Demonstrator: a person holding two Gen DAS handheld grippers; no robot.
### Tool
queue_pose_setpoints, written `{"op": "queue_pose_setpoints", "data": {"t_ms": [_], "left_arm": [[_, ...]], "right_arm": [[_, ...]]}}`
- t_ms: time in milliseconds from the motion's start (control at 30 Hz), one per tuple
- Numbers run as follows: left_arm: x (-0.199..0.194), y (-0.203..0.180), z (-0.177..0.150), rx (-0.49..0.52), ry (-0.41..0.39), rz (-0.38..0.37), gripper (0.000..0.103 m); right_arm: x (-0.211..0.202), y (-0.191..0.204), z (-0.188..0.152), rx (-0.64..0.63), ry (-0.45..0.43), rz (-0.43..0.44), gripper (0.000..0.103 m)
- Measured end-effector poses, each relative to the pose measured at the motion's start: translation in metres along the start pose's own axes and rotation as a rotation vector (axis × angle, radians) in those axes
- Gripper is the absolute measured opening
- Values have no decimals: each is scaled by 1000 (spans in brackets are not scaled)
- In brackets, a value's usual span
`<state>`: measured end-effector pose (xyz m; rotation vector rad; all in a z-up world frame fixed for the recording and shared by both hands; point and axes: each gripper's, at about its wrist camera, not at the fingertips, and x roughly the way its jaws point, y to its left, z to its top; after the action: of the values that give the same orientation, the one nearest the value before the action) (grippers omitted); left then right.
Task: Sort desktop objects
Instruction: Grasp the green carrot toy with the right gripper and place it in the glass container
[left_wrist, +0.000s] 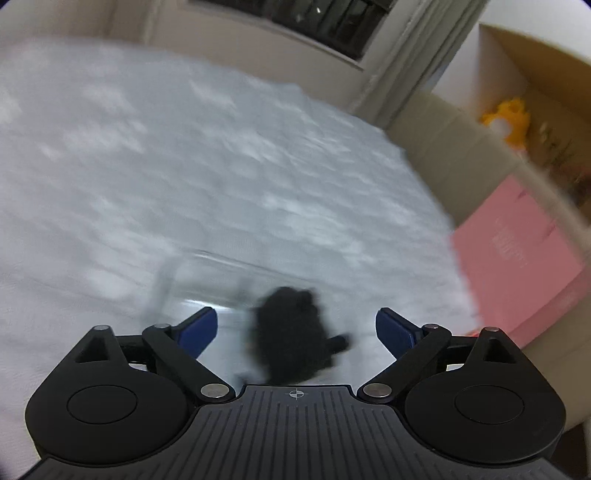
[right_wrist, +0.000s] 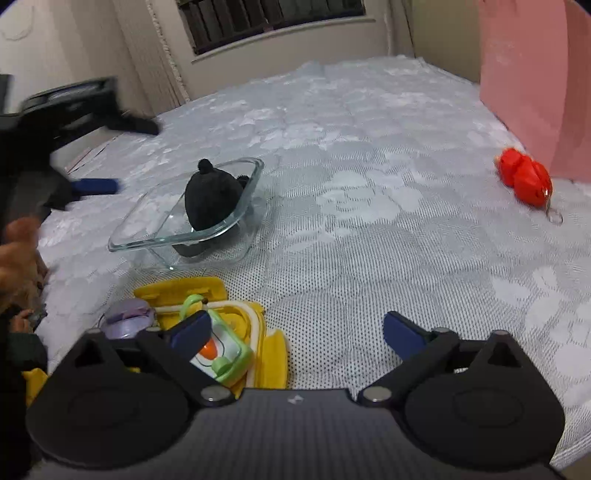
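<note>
A black plush toy (right_wrist: 210, 195) sits inside a clear glass dish (right_wrist: 147, 230) on the white lace tablecloth. In the blurred left wrist view the toy (left_wrist: 291, 332) lies just ahead of my open, empty left gripper (left_wrist: 295, 326), and the dish (left_wrist: 199, 273) is a faint outline. In the right wrist view the left gripper (right_wrist: 110, 155) hangs open above and left of the dish. My right gripper (right_wrist: 297, 328) is open and empty above the cloth. A red toy (right_wrist: 524, 177) lies at the far right. A yellow box (right_wrist: 258, 332) with small toys sits under my right gripper's left finger.
A pink box (right_wrist: 532, 85) stands at the table's right edge, also in the left wrist view (left_wrist: 517, 258). A cardboard box (left_wrist: 535, 74) holds a yellow toy (left_wrist: 511, 118). A wall and window lie behind. A hand (right_wrist: 18, 251) shows at the left.
</note>
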<state>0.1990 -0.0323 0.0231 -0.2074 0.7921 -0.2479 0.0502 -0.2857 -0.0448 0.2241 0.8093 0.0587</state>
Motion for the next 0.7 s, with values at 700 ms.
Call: {"op": "queue_pose_setpoints", "data": {"t_ms": [700], "left_arm": [[-61,11,-129,139,153,102,99]], "right_arm": [[21,74,6,-262,-37,102,82]]}}
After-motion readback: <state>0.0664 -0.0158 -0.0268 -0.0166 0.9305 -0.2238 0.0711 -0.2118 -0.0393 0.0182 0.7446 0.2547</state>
